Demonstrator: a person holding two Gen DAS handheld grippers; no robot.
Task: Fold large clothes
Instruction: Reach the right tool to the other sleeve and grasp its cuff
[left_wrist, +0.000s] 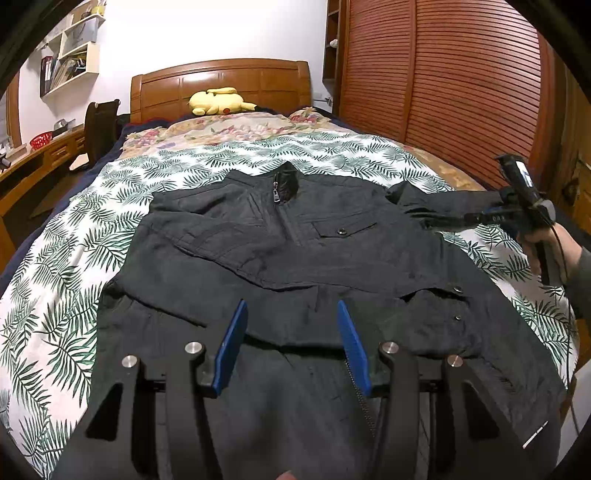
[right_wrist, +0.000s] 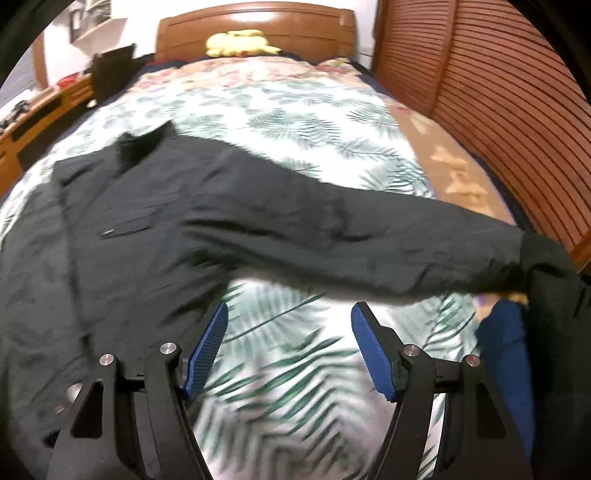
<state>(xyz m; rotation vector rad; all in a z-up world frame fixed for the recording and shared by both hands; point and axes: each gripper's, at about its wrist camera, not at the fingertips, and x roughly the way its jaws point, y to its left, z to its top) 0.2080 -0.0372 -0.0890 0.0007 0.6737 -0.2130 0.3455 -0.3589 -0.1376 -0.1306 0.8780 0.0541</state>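
Observation:
A black zip jacket (left_wrist: 288, 251) lies front up on the bed, collar toward the headboard. One sleeve is folded across its chest. The other sleeve (right_wrist: 369, 236) stretches out to the right toward the bed's edge. My left gripper (left_wrist: 291, 306) is open and empty above the jacket's lower front, near the zipper. My right gripper (right_wrist: 290, 314) is open and empty above the bedspread, just below the outstretched sleeve. It also shows in the left wrist view (left_wrist: 450, 221), at the sleeve. The right wrist view is blurred.
The bed has a white bedspread with green leaves (left_wrist: 74, 258) and a wooden headboard (left_wrist: 221, 85). A yellow plush toy (left_wrist: 219, 100) lies at the head. A slatted wooden wardrobe (left_wrist: 461, 85) stands on the right. A desk (left_wrist: 33, 162) and chair stand on the left.

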